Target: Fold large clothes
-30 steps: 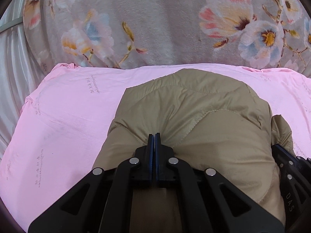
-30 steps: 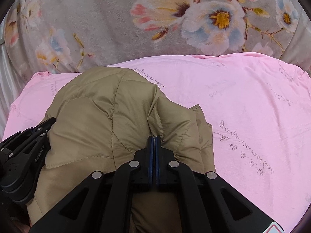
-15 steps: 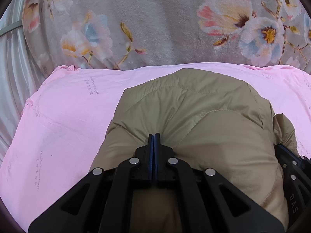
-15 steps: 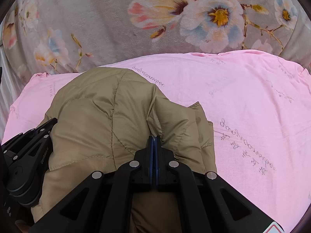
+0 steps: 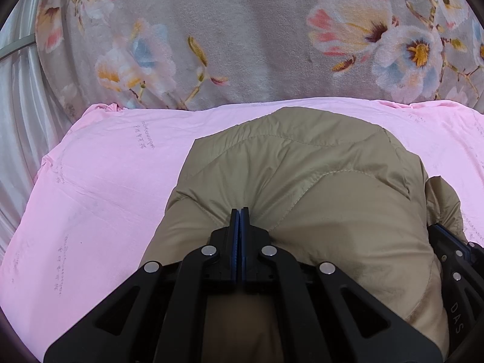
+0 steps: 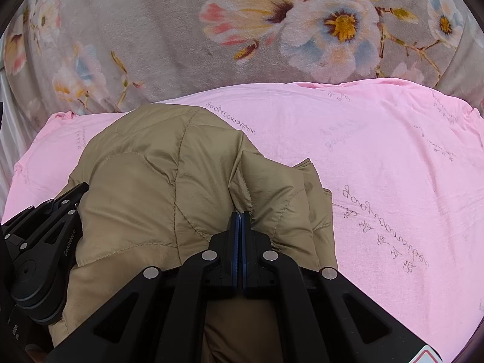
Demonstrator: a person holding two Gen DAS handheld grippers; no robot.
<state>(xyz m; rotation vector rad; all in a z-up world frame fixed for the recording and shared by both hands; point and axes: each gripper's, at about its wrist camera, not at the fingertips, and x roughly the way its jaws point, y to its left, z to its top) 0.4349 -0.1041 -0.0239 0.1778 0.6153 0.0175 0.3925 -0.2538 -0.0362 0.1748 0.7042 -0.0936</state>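
Observation:
A khaki quilted jacket (image 5: pixel 302 181) lies bunched on a pink sheet (image 5: pixel 106 181). My left gripper (image 5: pixel 240 211) is shut, and the jacket's creases run together at its tips, so a fold of the fabric is pinched there. In the right wrist view the same jacket (image 6: pixel 151 181) fills the lower left, and my right gripper (image 6: pixel 241 214) is shut on a puckered fold near its right edge. Each gripper shows in the other's view: the right gripper (image 5: pixel 453 266) at the jacket's right side, the left gripper (image 6: pixel 39 242) at its left side. The jacket's near part is hidden under the gripper bodies.
A grey blanket with large flowers (image 5: pixel 242 30) lies beyond the pink sheet (image 6: pixel 393 166). White pleated fabric (image 5: pixel 18 121) hangs at the far left. Bare pink sheet stretches to the left of the jacket and widely to its right.

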